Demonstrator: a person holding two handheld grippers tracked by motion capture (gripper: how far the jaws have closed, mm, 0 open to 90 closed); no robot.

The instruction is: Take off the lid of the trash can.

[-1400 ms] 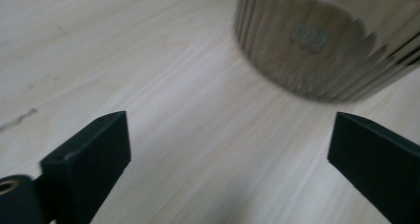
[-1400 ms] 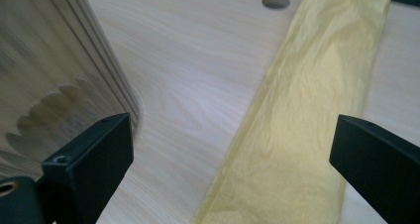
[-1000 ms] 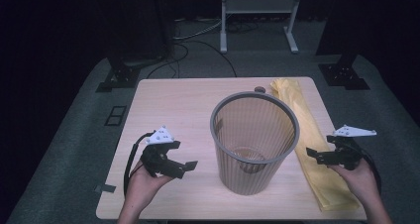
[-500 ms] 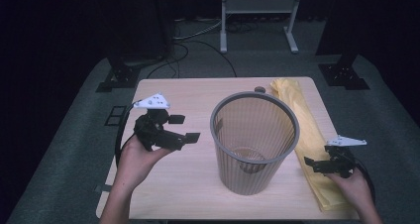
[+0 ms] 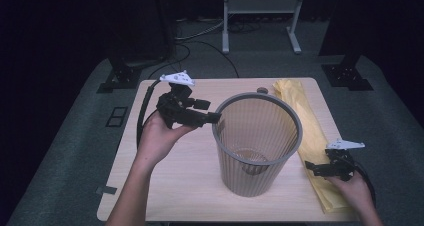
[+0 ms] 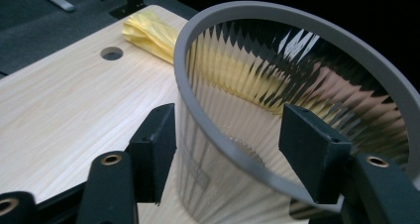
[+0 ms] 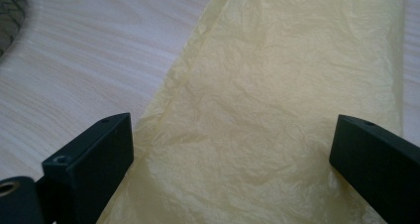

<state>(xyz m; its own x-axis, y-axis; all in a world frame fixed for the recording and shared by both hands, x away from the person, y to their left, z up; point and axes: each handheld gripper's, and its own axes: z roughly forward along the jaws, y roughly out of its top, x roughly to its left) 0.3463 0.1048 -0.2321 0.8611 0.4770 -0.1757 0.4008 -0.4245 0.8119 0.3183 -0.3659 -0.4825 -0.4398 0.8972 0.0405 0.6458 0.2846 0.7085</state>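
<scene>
Left gripper (image 5: 212,117), jaws just closing but not yet pressing, straddled the one grey basket's (image 5: 257,141) rim mid-table; nothing could be made out inside. Right gripper (image 5: 311,167) was held released over one yellow bag (image 5: 305,121) along the table's (image 5: 165,186) right edge.

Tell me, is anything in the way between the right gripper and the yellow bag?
Nothing visible is. The right gripper hangs just over the yellow bag with its jaws wide apart, and only bare bag lies between them. The bin stands off to the side on the table.
</scene>
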